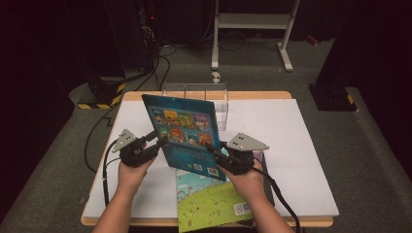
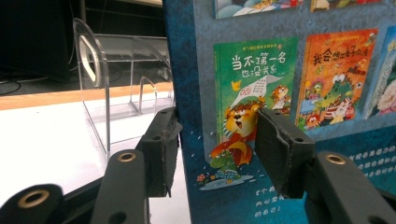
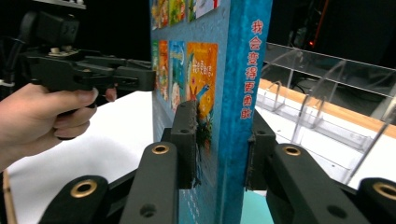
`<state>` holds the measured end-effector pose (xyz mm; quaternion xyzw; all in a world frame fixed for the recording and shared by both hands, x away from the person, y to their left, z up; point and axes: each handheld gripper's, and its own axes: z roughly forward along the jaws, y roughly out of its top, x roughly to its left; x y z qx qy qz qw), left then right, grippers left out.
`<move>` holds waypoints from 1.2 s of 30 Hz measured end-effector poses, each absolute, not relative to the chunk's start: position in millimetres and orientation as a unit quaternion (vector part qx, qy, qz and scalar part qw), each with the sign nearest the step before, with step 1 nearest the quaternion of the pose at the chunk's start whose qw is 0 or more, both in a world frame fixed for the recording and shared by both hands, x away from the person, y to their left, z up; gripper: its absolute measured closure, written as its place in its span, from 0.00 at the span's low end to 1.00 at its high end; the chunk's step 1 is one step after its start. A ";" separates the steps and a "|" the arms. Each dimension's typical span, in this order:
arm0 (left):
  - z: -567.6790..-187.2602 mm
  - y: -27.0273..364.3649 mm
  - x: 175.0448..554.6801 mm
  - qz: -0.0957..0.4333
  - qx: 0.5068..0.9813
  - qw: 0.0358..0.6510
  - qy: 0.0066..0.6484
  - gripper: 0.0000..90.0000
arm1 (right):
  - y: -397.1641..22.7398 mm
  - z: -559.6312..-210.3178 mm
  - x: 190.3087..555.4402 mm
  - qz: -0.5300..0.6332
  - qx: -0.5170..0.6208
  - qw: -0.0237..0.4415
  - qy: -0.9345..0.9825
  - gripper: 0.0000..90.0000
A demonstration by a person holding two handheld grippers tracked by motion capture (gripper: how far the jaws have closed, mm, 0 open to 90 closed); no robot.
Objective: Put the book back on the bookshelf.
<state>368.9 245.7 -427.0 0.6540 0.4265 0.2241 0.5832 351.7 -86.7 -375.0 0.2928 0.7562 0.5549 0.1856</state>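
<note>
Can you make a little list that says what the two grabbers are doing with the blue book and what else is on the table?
held thing: blue book, upright, back cover toward the person
right gripper: clamped on the book's spine edge
left gripper: jaws astride the other edge; grip unclear
behind book: clear plastic rack
under book: green book, lying flat
surface: white table
</note>
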 end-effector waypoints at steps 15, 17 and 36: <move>-407.6 235.3 329.3 0.216 0.656 0.603 0.400 0.35 | -64.8 -378.6 322.3 0.569 0.229 0.193 0.766 0.91; -395.3 227.1 324.1 0.223 0.660 0.610 0.377 0.33 | -56.5 -375.6 319.8 0.571 0.222 0.209 0.762 0.92; -375.3 209.6 324.4 0.184 0.660 0.633 0.359 0.24 | -41.7 -381.8 336.1 0.573 0.266 0.243 0.737 0.92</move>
